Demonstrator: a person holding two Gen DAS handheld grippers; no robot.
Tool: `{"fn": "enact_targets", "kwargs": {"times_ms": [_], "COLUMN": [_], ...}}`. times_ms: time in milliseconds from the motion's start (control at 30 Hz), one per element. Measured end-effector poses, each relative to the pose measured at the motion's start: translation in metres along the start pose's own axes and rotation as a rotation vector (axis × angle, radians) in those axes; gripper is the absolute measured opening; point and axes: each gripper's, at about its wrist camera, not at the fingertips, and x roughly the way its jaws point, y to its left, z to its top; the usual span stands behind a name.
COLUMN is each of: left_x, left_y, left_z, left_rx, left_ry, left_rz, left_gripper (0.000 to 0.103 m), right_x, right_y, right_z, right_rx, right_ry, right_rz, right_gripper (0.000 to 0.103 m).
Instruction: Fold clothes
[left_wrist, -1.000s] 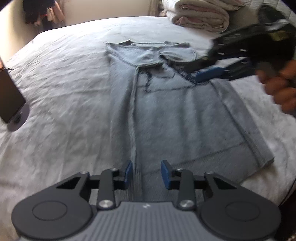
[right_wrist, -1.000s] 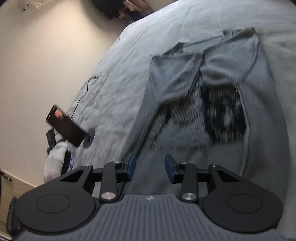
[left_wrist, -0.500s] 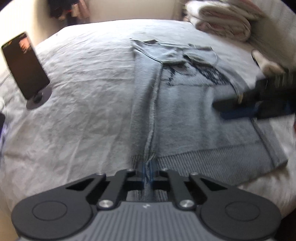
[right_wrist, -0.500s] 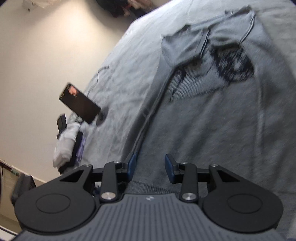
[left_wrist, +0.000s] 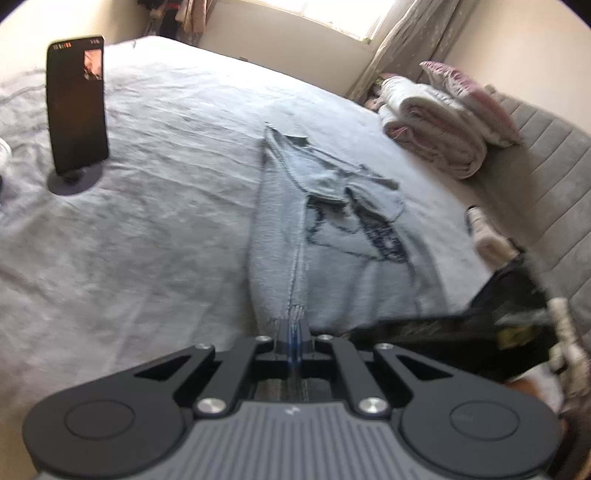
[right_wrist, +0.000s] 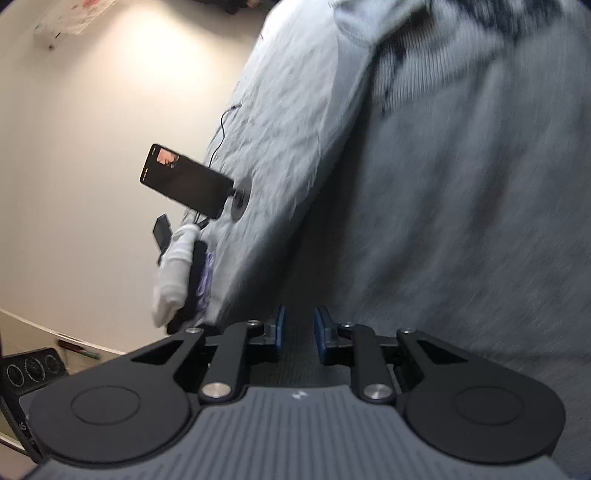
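Left gripper (left_wrist: 294, 341): jaws clenched on sweater (left_wrist: 332, 236) hem, ribbed edge pinched between pads at lower centre of frame. Right gripper (right_wrist: 298, 334): jaws closing, narrow gap left, dark hem fabric in the gap; pad contact unclear. Sweater flat on bed (left_wrist: 147, 221), mid-frame, sleeves folded over chest print. Left view only: right gripper (left_wrist: 461, 332) at lower right, folded blankets (left_wrist: 436, 136) upper right, window. Right view only: wall, cable, white cloth at bed edge. Phone (left_wrist: 77, 99) on stand in both views, 1 unit, upper left.
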Motion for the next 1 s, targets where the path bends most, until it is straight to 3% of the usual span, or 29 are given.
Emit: {"fn": "enact_targets", "kwargs": {"times_ms": [133, 200, 267, 367, 467, 533, 600, 733, 833, 1000], "left_x": [0.006, 0.009, 0.011, 0.02, 0.038, 0.05, 0.055, 0.048, 0.051, 0.083], "left_y": [-0.006, -0.011, -0.016, -0.024, -0.028, -0.028, -0.031, -0.029, -0.022, -0.016], "left_z": [0.0, -0.002, -0.004, -0.01, -0.019, -0.025, -0.028, -0.011, 0.009, 0.023], "left_rx": [-0.016, 0.012, 0.044, 0.106, 0.167, 0.187, 0.226, 0.245, 0.228, 0.211], "left_ry": [0.018, 0.024, 0.033, 0.079, 0.174, 0.248, 0.279, 0.223, 0.181, 0.177], "left_rz": [-0.058, -0.075, -0.096, -0.089, -0.073, -0.085, -0.086, -0.11, -0.084, -0.051], "left_gripper": [0.001, 0.001, 0.001, 0.002, 0.002, 0.002, 0.002, 0.006, 0.006, 0.006], "right_x": [0.006, 0.001, -0.014, -0.036, -0.054, -0.06, -0.063, -0.06, -0.053, -0.062], "right_y": [-0.002, -0.001, -0.001, -0.005, -0.012, -0.017, -0.02, -0.022, -0.019, -0.008], "right_z": [-0.011, -0.011, -0.006, 0.004, 0.013, 0.016, 0.018, 0.022, 0.025, 0.035], "right_rx": [0.015, 0.016, 0.01, 0.012, 0.046, 0.07, 0.079, 0.077, 0.068, -0.003], "right_ry": [0.109, 0.136, 0.11, 0.038, -0.026, -0.054, -0.07, -0.086, -0.087, -0.142], "right_rz": [-0.012, -0.028, -0.048, -0.084, -0.102, -0.109, -0.115, -0.119, -0.132, -0.172], "right_gripper": [0.013, 0.015, 0.023, 0.025, 0.028, 0.039, 0.04, 0.04, 0.04, 0.04]}}
